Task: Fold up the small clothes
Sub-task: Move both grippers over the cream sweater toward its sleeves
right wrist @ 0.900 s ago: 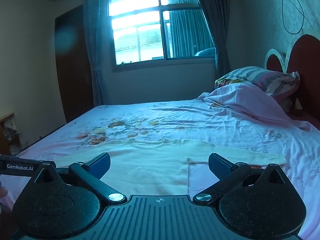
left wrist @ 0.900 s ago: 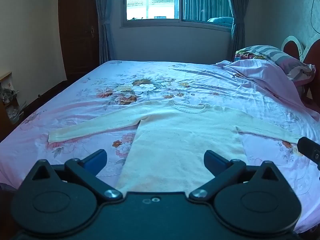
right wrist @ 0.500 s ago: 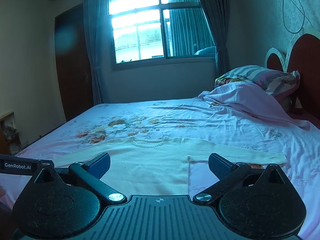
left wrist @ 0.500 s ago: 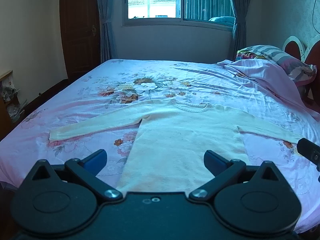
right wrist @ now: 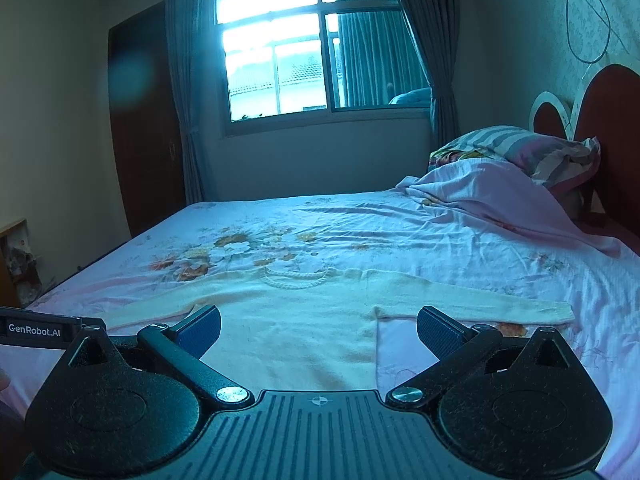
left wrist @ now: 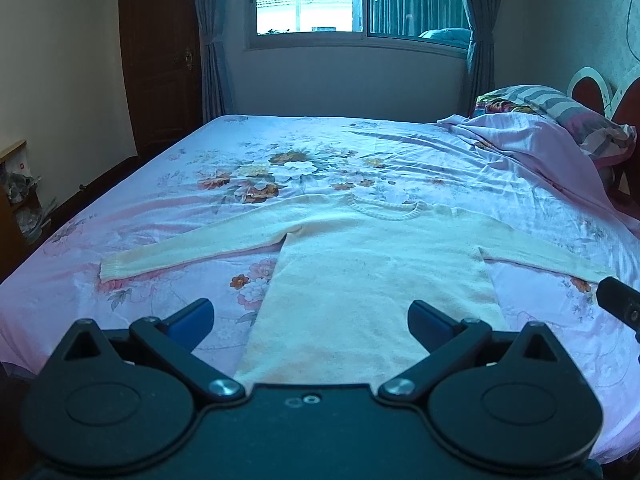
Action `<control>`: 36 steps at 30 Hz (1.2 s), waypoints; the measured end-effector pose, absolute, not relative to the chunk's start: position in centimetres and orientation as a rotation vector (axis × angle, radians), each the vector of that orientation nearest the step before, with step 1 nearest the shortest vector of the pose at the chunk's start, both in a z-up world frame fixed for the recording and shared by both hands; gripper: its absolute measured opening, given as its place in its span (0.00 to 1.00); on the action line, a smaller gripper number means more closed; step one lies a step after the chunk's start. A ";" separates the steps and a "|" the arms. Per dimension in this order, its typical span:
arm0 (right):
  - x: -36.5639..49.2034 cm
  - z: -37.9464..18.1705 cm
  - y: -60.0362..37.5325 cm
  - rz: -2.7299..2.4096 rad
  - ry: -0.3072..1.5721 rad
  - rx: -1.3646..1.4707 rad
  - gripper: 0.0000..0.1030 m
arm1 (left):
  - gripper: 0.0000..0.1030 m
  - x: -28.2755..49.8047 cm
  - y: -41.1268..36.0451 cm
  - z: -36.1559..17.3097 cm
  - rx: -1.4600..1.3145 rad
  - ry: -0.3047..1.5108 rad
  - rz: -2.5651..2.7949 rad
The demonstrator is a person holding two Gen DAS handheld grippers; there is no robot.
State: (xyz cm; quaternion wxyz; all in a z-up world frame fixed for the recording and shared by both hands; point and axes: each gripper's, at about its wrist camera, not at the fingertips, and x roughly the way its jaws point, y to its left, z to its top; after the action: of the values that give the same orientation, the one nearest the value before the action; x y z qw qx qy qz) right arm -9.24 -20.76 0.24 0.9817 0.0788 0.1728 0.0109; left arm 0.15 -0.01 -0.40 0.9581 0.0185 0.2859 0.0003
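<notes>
- Shelf unit [left wrist: 18, 196]: wooden, at the far left beside the bed, cluttered; contents too dim to name.
- Left sleeve [left wrist: 188, 250]: laid out straight toward the left edge of the bed, cuff lying flat on the sheet.
- Left gripper [left wrist: 310, 314]: fingers spread wide, holding nothing, poised above the hem end of the garment.
- Sweater [left wrist: 372, 280]: cream knit, spread flat and face up on the floral sheet [left wrist: 280, 152], collar pointing away toward the window, unfolded.
- Right gripper [right wrist: 318, 324]: jaws parted, empty, hovering near the right armpit of the sweater.
- Right sleeve [right wrist: 472, 300]: extended flat to the right.
- Pillow [right wrist: 520, 152]: striped, at the headboard, well apart from the garment.
- Step in hand, by judgement: approach before the first fold; next move calls for lowering onto a sleeve or side edge and pinching the knit.
</notes>
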 end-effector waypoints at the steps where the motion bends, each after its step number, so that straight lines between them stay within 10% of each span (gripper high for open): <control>1: -9.2 0.2 -20.8 0.022 0.348 0.159 1.00 | 0.99 0.1 -0.1 -0.4 0.039 0.580 0.001; 36: -8.6 -0.6 -20.8 0.020 0.369 0.157 1.00 | 0.99 1.4 0.3 -1.7 -0.027 0.649 -0.010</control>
State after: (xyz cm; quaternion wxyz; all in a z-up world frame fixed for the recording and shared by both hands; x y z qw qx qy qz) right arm -8.56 -20.81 -0.60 0.9799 0.0780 0.1833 0.0100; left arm 1.42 0.30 -1.69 0.9476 -0.0132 0.3190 -0.0049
